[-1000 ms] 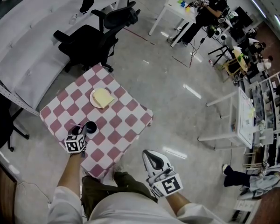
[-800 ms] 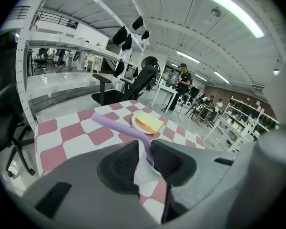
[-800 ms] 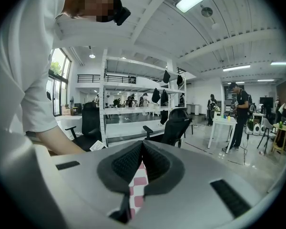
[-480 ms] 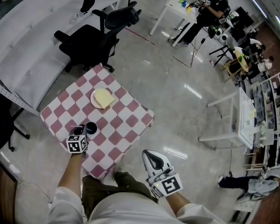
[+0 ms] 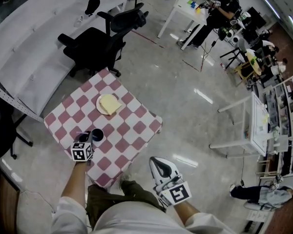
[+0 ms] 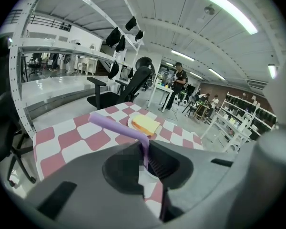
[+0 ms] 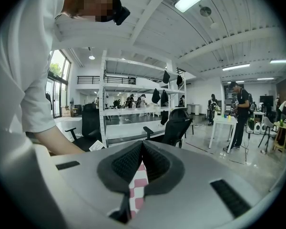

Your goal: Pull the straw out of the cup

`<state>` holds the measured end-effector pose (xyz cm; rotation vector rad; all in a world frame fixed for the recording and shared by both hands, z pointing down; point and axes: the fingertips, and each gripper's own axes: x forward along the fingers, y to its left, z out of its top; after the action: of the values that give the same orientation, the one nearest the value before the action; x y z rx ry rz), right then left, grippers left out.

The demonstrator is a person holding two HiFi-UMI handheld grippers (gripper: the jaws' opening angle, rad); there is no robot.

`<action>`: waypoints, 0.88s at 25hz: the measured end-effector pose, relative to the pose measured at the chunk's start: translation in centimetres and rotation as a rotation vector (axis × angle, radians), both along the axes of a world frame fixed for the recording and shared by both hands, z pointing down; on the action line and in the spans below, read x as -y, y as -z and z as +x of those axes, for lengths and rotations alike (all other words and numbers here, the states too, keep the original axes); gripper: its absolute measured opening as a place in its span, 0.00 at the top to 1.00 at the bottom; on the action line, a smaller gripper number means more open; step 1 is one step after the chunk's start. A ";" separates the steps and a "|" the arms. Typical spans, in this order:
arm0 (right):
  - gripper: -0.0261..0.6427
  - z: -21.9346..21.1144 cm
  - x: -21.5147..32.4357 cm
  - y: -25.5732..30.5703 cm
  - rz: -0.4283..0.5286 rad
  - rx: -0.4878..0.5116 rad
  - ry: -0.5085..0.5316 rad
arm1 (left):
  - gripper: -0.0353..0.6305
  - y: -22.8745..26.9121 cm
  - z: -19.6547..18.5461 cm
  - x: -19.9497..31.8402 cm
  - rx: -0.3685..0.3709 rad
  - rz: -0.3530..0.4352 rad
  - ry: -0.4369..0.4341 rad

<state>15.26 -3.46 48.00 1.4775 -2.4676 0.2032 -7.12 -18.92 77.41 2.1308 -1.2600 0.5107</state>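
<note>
Lower end of straw (image 6: 119, 128) hidden between closing left tongs (image 6: 146, 152)

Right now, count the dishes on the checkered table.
2: a dark cup holding a purple straw by the near edge of the table, a plate of bread at its middle. None seems hidden.

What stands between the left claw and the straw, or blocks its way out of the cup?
Nothing visible: the left claw is closing its jaws with the purple straw between them, and nothing hangs over the cup.

Bright ceiling strip lights (image 6: 226, 8); glare on glossy floor (image 5: 201, 95); strong fisheye edge distortion
</note>
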 end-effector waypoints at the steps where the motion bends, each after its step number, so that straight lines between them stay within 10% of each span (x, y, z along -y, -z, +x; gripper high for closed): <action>1: 0.95 -0.1 0.0 0.1 0.003 0.004 0.001 | 0.90 0.2 -0.1 0.0 0.001 0.003 0.000; 22: 0.95 -1.9 0.7 0.8 0.043 0.063 0.055 | 0.90 8.6 0.0 -2.1 0.042 0.158 -0.091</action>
<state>13.35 -4.18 47.19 1.4395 -2.5739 0.1898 -7.07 -16.83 68.77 2.3286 -1.2686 0.5119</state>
